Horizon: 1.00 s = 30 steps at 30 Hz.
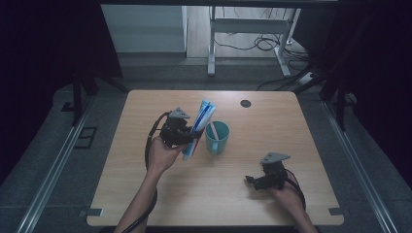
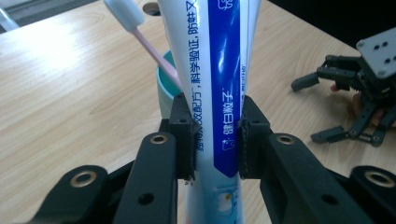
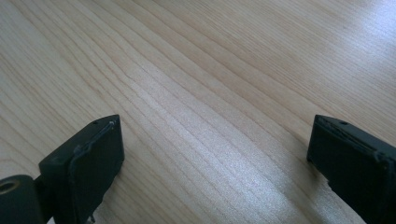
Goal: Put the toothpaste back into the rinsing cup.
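Left tool (image 1: 187, 130): clamping tube (image 1: 199, 127) across its middle, both pads pressing its sides, holding it clear of worktop (image 1: 145, 194), tilted, just left of cup (image 1: 217, 137).

Tube: showing blue band and white body; carrying Chinese print along its length, too partial to be reading as a brand. In left gripper view, tube (image 2: 219, 93) standing between jaws with cup (image 2: 164, 88) directly behind.

Cup: standing upright mid-worktop, already holding brush (image 2: 140, 35), pink handle leaning on rim, white head up.

Progress, judging by layout: brush seated in cup, tube lifted and nearing rim but not yet inside; remaining, lowering tube into cup beside brush and letting go. Roughly past halfway.

Right tool (image 1: 257, 180): resting low at worktop's near right, jaws standing wide, gripping nothing; bare wood (image 3: 210, 93) lying between pads.
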Motion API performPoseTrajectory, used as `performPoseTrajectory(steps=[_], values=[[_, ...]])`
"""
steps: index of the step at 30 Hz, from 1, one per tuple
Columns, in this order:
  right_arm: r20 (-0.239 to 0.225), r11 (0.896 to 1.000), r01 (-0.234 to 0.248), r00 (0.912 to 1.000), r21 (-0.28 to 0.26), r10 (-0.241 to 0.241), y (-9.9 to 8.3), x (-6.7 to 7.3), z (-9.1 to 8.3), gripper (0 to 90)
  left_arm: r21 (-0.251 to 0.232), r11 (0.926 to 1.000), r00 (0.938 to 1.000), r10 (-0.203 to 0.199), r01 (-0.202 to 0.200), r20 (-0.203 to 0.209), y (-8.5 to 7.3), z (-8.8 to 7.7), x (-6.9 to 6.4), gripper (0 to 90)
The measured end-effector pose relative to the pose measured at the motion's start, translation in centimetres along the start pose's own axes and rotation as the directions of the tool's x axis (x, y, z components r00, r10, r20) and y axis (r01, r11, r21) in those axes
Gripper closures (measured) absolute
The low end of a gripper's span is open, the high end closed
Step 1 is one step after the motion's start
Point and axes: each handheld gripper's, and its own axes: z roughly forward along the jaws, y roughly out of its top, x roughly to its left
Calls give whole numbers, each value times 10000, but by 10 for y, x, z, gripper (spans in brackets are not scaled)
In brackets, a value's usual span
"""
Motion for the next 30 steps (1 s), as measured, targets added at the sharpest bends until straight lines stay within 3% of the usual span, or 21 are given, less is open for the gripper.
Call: performPoseTrajectory(steps=[7,30], values=[[-1,10000,-5,10000,-12,5,0,0,0,36,-359,9994,10000,-25,24,-29,10,4,-2,725],[-1,10000,13,10000,10,-13,0,0,0,37,-1156,9924,9987,389,-423,-323,52,29,-11,724]])
